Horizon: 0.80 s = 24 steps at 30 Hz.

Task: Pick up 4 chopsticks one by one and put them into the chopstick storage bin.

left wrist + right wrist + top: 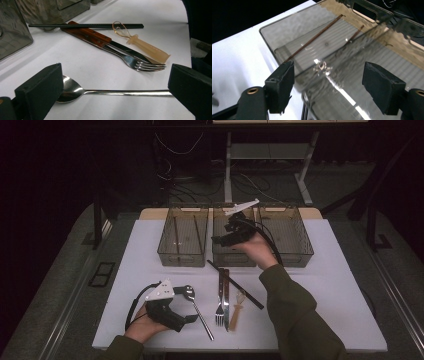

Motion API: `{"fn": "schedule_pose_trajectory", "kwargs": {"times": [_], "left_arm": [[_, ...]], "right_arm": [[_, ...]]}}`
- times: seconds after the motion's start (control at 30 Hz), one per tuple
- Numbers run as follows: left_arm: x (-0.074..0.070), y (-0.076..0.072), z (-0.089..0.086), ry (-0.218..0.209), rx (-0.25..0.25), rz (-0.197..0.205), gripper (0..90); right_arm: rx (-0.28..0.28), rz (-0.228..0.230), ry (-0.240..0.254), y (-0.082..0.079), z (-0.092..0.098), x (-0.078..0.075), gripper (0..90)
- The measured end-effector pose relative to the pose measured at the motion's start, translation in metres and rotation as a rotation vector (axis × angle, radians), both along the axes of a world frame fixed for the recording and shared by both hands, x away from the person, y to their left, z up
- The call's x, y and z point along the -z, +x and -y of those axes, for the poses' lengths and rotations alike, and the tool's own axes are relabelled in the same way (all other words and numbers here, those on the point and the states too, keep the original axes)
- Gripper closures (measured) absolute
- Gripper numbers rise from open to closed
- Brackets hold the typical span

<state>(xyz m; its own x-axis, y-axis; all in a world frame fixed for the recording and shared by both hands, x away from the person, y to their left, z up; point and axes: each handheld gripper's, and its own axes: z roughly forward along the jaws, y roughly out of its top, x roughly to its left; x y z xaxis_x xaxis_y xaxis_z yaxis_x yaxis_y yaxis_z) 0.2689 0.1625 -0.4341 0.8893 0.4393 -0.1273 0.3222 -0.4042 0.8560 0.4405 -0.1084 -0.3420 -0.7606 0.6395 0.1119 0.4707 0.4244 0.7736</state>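
Left gripper view puts your spoon (110, 93) flat on the white table (82, 62), crossing between your left gripper's (113, 86) wide-open jaws. Thin, stiff and probably slick, it's best pinched mid-handle. Your right gripper (231, 231) hovers above the middle bin (227, 257), jaws apart and empty.

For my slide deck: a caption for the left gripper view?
Open left claw straddles a spoon on the white table.

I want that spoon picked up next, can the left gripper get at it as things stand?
Probably yes: the left gripper has open jaws on either side of the spoon, which lies alone on the table, apart from the fork.
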Motion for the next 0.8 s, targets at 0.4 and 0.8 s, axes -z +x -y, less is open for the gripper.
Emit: {"fn": "schedule_pose_trajectory", "kwargs": {"times": [0.4, 0.8], "left_arm": [[0.000, 0.000, 0.001, 0.000, -0.003, -0.003, 0.0], [0.001, 0.001, 0.001, 0.006, -0.004, -0.008, 0.0]], "right_arm": [[-0.007, -0.007, 0.035, -0.042, 0.048, 0.011, 25.1], [-0.004, -0.042, 0.044, -0.083, 0.085, 0.035, 34.2]]}}
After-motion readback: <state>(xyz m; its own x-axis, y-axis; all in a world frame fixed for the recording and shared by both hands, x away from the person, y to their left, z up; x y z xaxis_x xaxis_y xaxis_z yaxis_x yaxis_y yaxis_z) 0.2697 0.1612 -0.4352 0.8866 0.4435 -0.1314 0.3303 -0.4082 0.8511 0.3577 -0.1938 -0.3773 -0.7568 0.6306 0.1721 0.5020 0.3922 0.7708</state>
